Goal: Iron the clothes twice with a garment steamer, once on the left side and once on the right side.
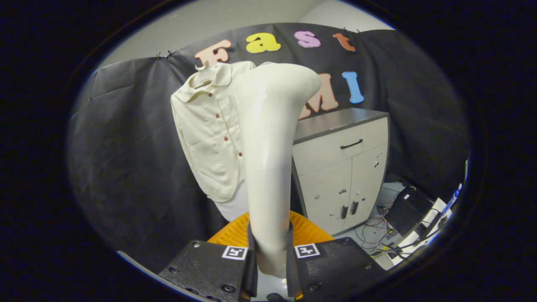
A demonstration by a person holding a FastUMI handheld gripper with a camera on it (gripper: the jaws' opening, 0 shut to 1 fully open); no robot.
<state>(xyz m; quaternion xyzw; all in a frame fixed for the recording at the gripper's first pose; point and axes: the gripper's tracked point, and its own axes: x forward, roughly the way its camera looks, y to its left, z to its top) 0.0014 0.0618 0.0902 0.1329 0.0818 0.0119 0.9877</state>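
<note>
Gripping glossy cream steamer (270, 159), jaws closed.

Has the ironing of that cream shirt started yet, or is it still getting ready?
Done: the tool is shut on the steamer, both fingers pressing its handle, head raised. In hand: the steamer stands in front of the hanging shirt, toward its right half; whether it touches the cloth cannot be told. Left: nothing shows a finished pass, so both the left and right sides may remain.

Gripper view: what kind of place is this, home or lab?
Likely a staged recording booth, not a home: black cloth wall, loose cables and electronics on the floor beside a cabinet. The gripper is shut on the steamer, by a hanging shirt.
</note>
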